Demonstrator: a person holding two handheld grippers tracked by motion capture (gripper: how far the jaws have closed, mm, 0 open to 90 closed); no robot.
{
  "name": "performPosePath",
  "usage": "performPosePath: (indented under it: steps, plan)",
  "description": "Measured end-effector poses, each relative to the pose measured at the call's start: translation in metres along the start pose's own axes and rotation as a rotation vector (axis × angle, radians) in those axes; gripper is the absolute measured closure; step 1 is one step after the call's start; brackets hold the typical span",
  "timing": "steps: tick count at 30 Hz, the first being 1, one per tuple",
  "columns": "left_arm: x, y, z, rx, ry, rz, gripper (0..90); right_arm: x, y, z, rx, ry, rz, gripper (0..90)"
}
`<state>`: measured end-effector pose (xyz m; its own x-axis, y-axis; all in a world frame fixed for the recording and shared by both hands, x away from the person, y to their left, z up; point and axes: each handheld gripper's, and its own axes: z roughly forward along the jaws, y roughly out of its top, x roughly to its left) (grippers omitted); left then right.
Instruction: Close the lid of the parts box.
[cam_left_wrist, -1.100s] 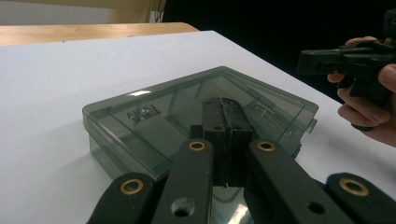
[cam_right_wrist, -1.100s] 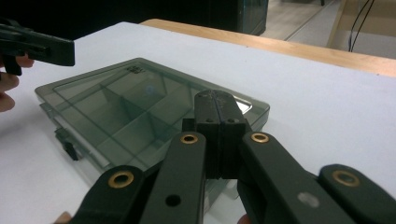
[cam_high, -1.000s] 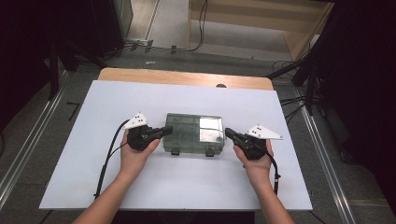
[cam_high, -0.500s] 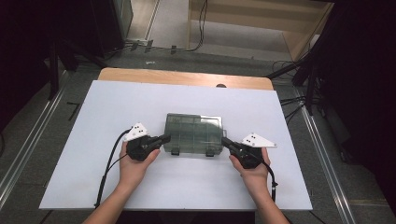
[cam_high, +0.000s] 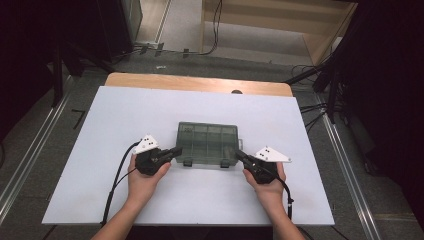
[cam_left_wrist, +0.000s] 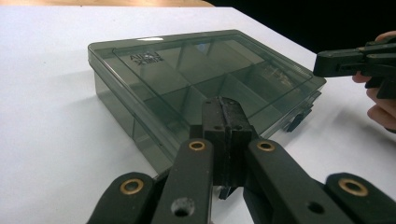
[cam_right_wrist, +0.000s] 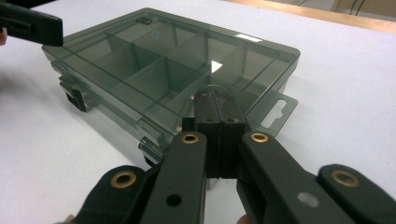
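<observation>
since a second ago we have drawn both hands back toward our side of the tabletop (cam_high: 120, 115), and the box (cam_high: 207, 143) has come with them, so it now lies nearer our edge, flat and with its lid down. our left claw (cam_high: 177, 151) has its jaws pressed together with nothing between them, its tip at the box's near left corner; in the left claw view the tip (cam_left_wrist: 223, 112) sits just over the front edge of the clear lid (cam_left_wrist: 196, 70). our right claw (cam_high: 238, 154) is likewise closed on nothing, its tip at the near right corner beside the hang tab (cam_right_wrist: 275, 112). the two dark latches (cam_right_wrist: 77, 99) on the front wall look fastened. we judge the box is now placed for us to work the latches, most likely by prying them with the closed tips.
</observation>
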<state>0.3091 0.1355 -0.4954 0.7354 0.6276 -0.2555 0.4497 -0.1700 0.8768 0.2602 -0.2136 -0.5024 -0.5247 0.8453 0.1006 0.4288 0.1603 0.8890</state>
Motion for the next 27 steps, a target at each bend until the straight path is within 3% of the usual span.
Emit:
performPosePath:
  steps: [6,8,9,14,19,21,24,27]
  plan:
    - [-0.001,0.000,0.001,0.001,0.000,-0.011,88.8,-0.001,0.000,0.001,0.005,0.008,0.009,88.4]
    - [-0.001,-0.001,0.003,0.035,0.012,-0.011,88.9,0.001,0.000,0.002,0.001,0.009,0.009,88.4]
    - [-0.001,-0.003,0.004,0.026,-0.001,-0.016,88.8,0.001,0.000,0.003,0.026,0.011,0.003,88.5]
    - [-0.004,-0.002,0.004,0.026,0.017,-0.013,88.8,0.004,-0.004,0.003,0.010,0.022,-0.013,88.6]
    - [-0.004,-0.003,0.004,0.021,0.017,-0.001,88.7,0.001,-0.004,0.003,0.008,0.035,0.011,88.5]
    - [-0.004,-0.003,0.002,0.013,-0.005,0.003,83.2,-0.001,-0.005,0.003,-0.007,0.064,0.036,87.6]
    - [-0.007,-0.004,-0.001,-0.001,-0.020,0.036,69.9,-0.002,-0.005,0.003,-0.022,0.102,0.030,65.7]
    - [-0.008,-0.004,-0.006,-0.020,-0.041,0.035,58.4,0.000,-0.003,0.002,-0.031,0.117,0.011,47.3]
